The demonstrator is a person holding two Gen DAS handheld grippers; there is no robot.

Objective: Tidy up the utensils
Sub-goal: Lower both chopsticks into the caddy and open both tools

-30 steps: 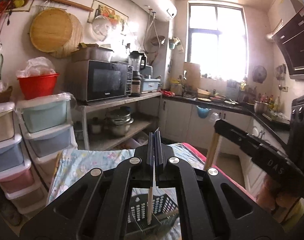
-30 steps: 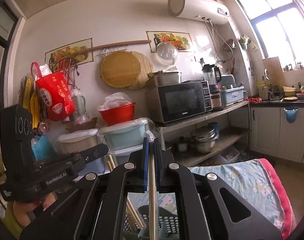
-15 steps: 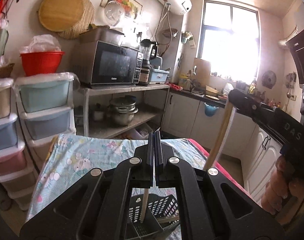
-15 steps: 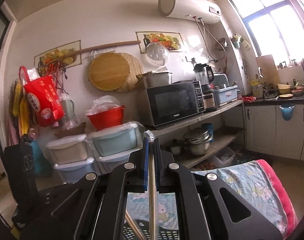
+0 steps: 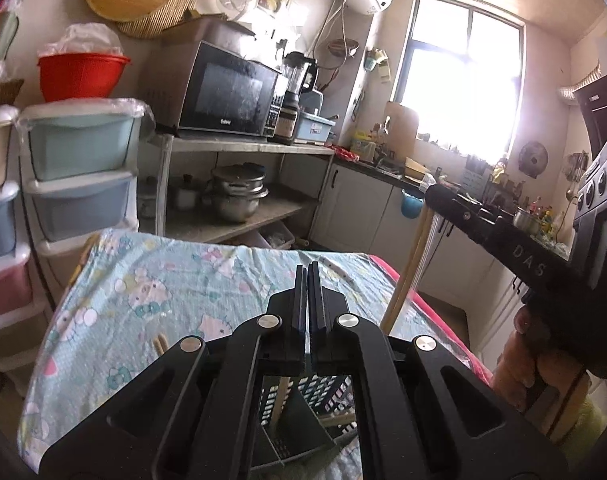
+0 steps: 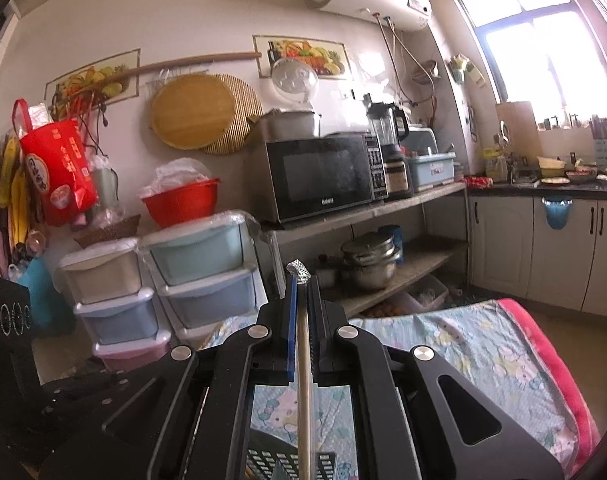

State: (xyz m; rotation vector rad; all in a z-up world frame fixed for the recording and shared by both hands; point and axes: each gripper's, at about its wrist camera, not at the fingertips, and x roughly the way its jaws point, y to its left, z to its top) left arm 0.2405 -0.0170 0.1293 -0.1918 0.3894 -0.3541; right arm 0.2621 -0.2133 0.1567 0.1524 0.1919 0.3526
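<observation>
A dark slotted utensil basket stands on the table just under both grippers. My left gripper is shut on a thin chopstick that slants down into the basket. Further chopsticks lie inside it. My right gripper is shut on a pale wooden chopstick near its top end. That chopstick hangs down over the basket. In the left wrist view the right gripper comes in from the right, its chopstick slanting toward the table.
The table wears a light blue cartoon cloth with a red edge. Two chopstick ends poke out at the left. A hand holds the right gripper. Stacked drawers and a shelf with a microwave stand behind.
Both grippers have sunk toward the basket with their chopsticks, and the basket looms larger. The left gripper rolled, so its chopstick now slants. The view tilted down onto the cloth.
</observation>
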